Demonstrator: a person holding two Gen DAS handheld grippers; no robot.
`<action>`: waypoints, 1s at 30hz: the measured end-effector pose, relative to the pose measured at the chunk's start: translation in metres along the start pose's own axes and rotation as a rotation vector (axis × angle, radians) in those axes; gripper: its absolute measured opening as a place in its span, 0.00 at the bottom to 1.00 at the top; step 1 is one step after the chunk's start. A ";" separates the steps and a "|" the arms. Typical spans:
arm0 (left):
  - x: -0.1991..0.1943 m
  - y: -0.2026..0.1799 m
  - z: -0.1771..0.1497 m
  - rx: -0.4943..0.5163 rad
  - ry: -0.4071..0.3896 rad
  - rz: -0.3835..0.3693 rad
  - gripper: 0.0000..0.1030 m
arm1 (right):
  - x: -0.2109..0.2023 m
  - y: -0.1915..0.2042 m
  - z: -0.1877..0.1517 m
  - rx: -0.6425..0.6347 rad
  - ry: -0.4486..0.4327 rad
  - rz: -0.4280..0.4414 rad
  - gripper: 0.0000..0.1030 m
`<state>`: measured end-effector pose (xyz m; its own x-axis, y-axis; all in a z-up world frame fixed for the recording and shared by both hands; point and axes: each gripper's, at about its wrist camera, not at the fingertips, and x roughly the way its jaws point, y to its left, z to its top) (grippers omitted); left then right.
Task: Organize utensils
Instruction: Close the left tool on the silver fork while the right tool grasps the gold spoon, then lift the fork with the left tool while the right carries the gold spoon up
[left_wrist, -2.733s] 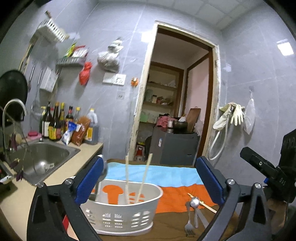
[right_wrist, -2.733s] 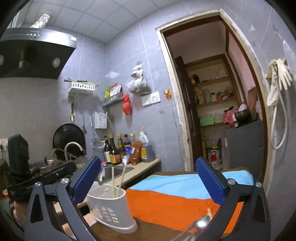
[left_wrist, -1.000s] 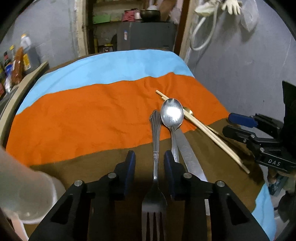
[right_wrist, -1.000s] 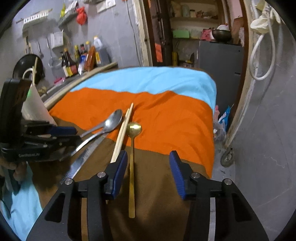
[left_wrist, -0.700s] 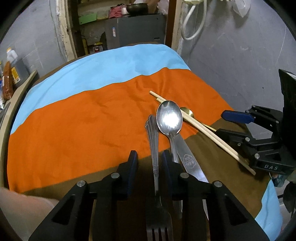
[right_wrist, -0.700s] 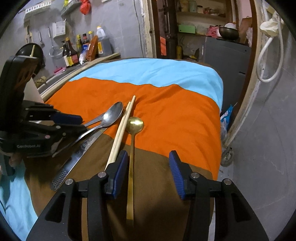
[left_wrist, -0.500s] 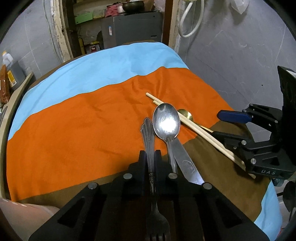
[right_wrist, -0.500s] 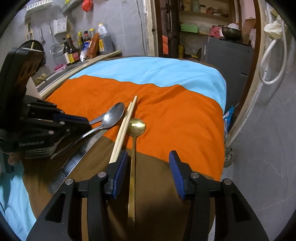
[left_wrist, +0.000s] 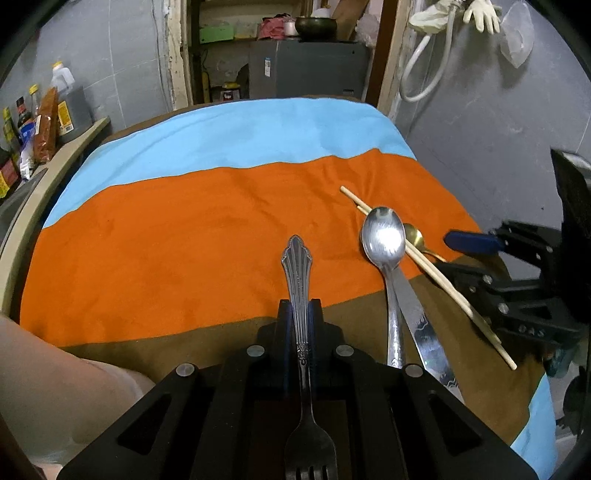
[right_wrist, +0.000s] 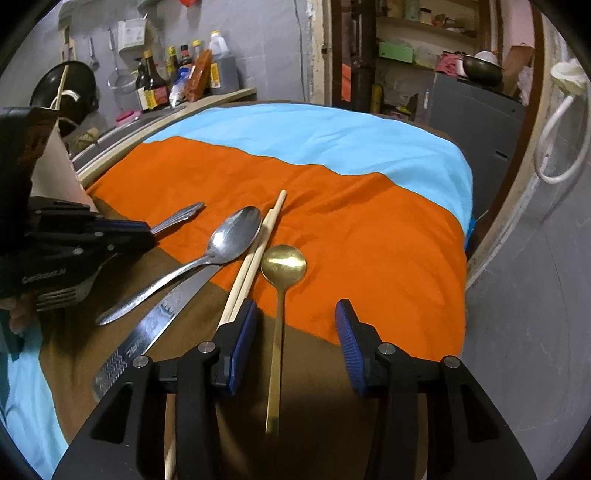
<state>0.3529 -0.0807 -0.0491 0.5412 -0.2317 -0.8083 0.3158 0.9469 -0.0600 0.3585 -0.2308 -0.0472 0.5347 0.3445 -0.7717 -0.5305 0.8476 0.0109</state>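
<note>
Clamped on the fork handle, my left claw sits above the striped cloth beside a silver spoon, while my right claw hangs spread around the gold spoon, chopsticks touching its left pad.

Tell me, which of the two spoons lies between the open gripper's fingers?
The gold spoon: its slim handle runs between the open right gripper. The larger silver spoon lies left of the chopsticks.
</note>
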 end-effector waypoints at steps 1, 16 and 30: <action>0.000 -0.001 0.001 0.003 0.007 0.003 0.06 | 0.003 0.001 0.004 -0.011 0.010 -0.003 0.39; 0.009 0.005 0.005 0.001 0.011 -0.051 0.05 | 0.022 0.010 0.031 -0.070 0.088 0.007 0.25; -0.079 -0.009 -0.032 0.011 -0.436 -0.108 0.05 | -0.072 0.027 -0.007 0.020 -0.413 -0.040 0.25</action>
<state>0.2823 -0.0639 -0.0035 0.7820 -0.4032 -0.4753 0.3951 0.9105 -0.1224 0.3010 -0.2351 0.0047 0.7755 0.4408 -0.4519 -0.4934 0.8698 0.0016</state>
